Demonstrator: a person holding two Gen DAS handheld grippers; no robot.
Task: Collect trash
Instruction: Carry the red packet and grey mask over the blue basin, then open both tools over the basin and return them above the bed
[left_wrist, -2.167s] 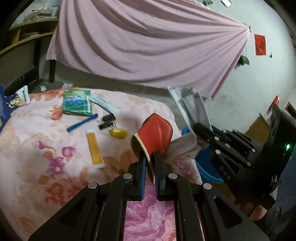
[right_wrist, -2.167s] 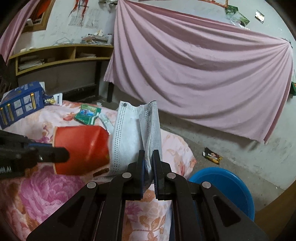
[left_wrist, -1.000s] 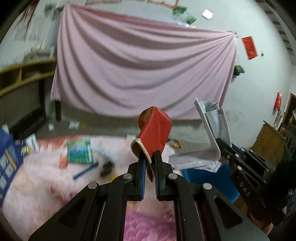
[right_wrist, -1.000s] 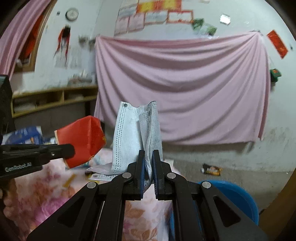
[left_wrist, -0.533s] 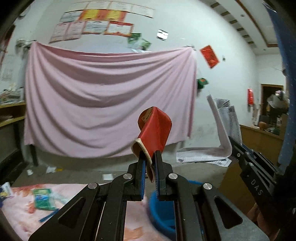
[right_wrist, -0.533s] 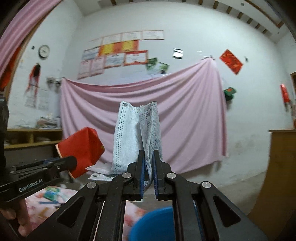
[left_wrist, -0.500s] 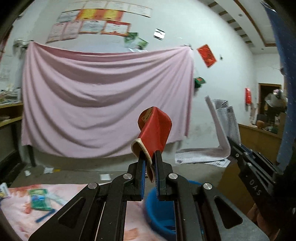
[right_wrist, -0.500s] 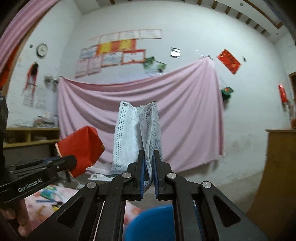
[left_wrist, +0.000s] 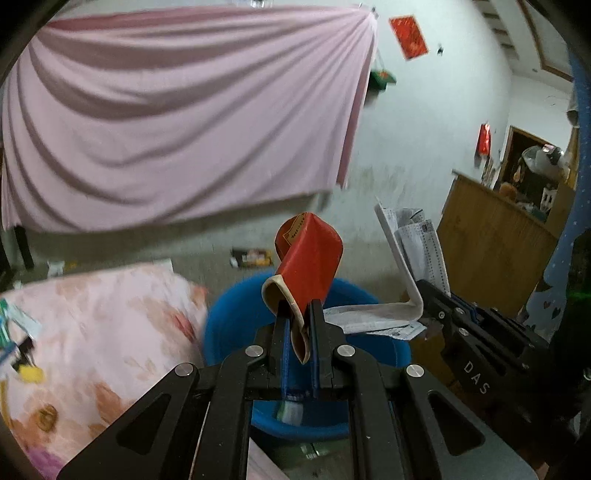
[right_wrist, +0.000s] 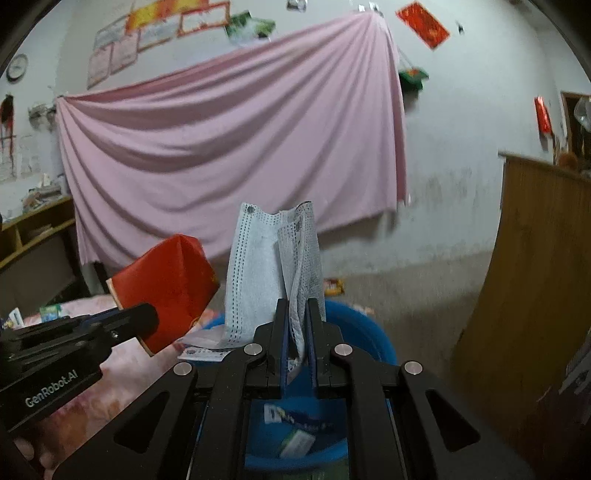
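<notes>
My left gripper (left_wrist: 297, 325) is shut on a crushed red paper cup (left_wrist: 310, 258) and holds it above the blue plastic bin (left_wrist: 236, 314). My right gripper (right_wrist: 296, 325) is shut on a grey-white face mask (right_wrist: 266, 269) with a paper slip hanging under it, also above the blue bin (right_wrist: 365, 332). In the right wrist view the left gripper (right_wrist: 147, 317) with the red cup (right_wrist: 170, 280) is to the left. In the left wrist view the right gripper (left_wrist: 428, 299) with the mask (left_wrist: 421, 247) is to the right. Wrappers (right_wrist: 295, 428) lie in the bin.
A bed with a pink floral cover (left_wrist: 92, 325) lies left of the bin, with small items (left_wrist: 22, 350) at its far left. A wrapper (left_wrist: 251, 256) lies on the floor beyond. A wooden cabinet (right_wrist: 535, 277) stands right. A pink cloth (left_wrist: 166, 122) hangs on the wall.
Both grippers swung right from over the bed and tipped down; the blue bin now sits right under them. Both still hold their items.
</notes>
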